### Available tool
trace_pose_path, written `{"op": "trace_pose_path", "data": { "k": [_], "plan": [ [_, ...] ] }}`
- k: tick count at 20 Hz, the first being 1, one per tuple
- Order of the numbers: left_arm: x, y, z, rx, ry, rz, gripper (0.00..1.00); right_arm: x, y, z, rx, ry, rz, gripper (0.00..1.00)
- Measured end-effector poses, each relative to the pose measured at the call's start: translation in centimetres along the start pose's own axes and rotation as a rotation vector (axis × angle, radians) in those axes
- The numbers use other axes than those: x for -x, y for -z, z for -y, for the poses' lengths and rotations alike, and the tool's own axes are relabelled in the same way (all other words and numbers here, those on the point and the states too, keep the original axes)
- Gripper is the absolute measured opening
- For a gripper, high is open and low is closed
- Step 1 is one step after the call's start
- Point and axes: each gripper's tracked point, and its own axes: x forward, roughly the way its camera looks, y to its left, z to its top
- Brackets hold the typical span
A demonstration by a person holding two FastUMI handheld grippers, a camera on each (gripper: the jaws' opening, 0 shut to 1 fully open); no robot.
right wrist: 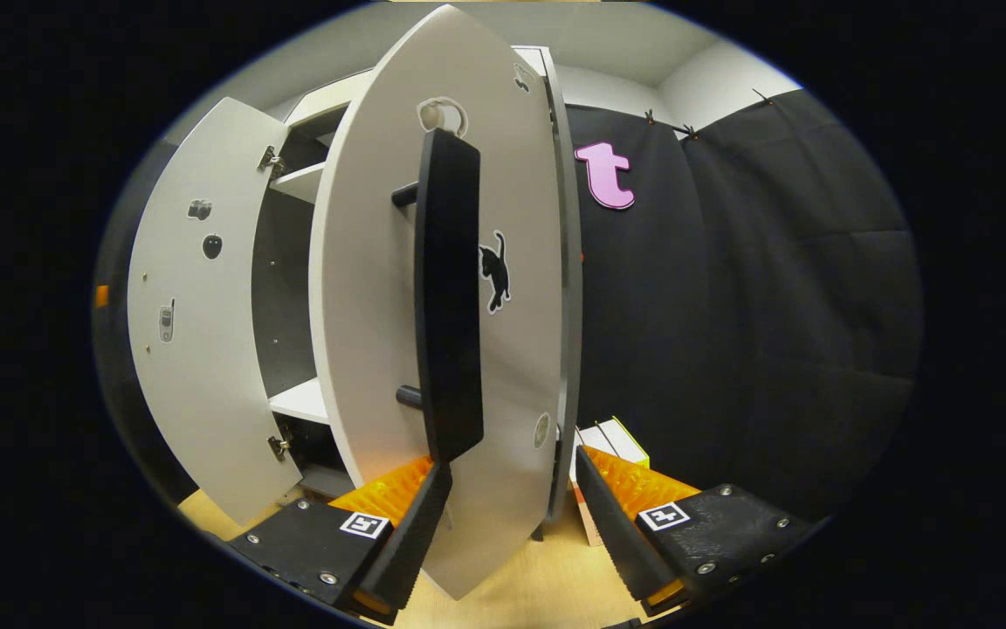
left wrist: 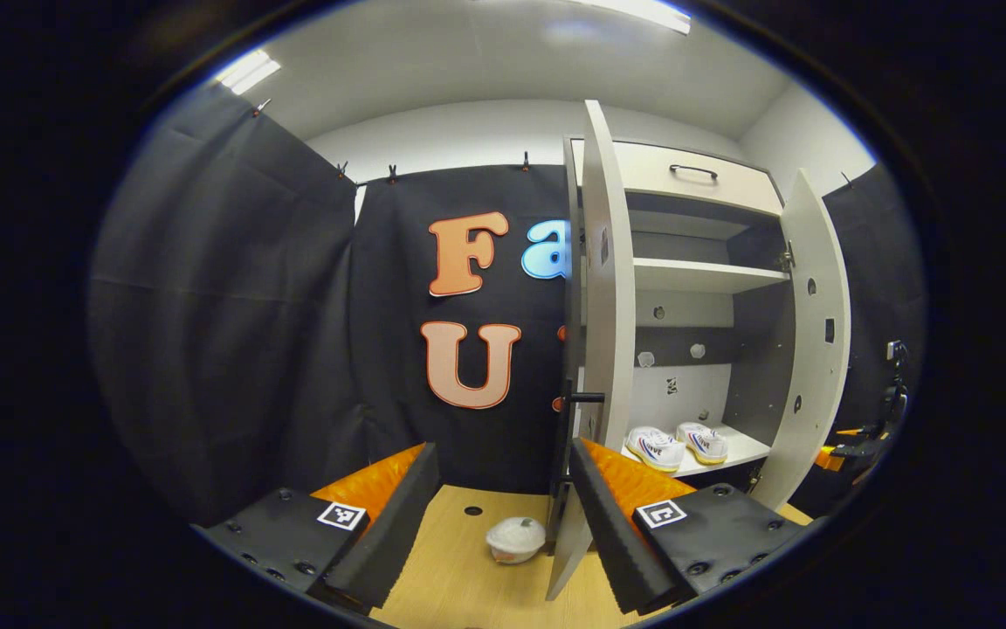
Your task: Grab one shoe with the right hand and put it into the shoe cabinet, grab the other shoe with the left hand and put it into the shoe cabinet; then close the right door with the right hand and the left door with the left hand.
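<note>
Inside cabinet (left wrist: 695,288), both shoes (left wrist: 676,445) shelved. Right tool (right wrist: 510,515) apart, straddling right door (right wrist: 468,306) edge; I swing it shut next. Left tool (left wrist: 503,515) apart, idle.

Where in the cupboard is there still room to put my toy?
The upper shelf looks bare. The bottom shelf holds both shoes toward its left; a free strip remains beside the right door. On the floor, space lies left of the white bowl-like thing.

A: Non-task items on the wooden floor (left wrist: 459,568)?
B: One white round object (left wrist: 515,538) (type cannot be determined), lying near the floor hole (left wrist: 473,510). A white box (right wrist: 612,441) stands against the black cloth
</note>
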Motion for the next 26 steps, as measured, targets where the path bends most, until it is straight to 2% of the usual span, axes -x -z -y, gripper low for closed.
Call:
{"op": "trace_pose_path", "data": {
  "k": [6, 10, 13, 20, 23, 26],
  "plan": [
    [-0.1, 1.2, -1.1, -0.001, -0.017, -0.013, 0.95, -3.6, -0.2, -4.5, -0.022, -0.064, 0.006, 0.90],
    [-0.3, 3.1, -2.4, -0.005, -0.028, -0.035, 0.95, -6.8, -0.2, -7.3, -0.002, -0.070, -0.011, 0.92],
    [-1.0, 5.3, -3.4, -0.020, -0.023, -0.054, 0.97, -8.0, -0.5, -7.9, 0.032, -0.058, 0.002, 0.90],
    [-4.1, 13.2, -1.2, 0.010, 0.087, -0.135, 0.97, -9.5, -0.6, -8.1, 0.043, -0.017, -0.014, 0.89],
    [-4.9, 15.5, -0.1, 0.032, 0.119, -0.173, 0.97, -9.7, -0.8, -8.3, 0.076, 0.008, -0.003, 0.89],
    [-6.1, 16.8, 0.7, 0.055, 0.145, -0.193, 0.97, -10.0, -0.7, -8.4, 0.056, 0.016, -0.004, 0.89]
  ]
}}
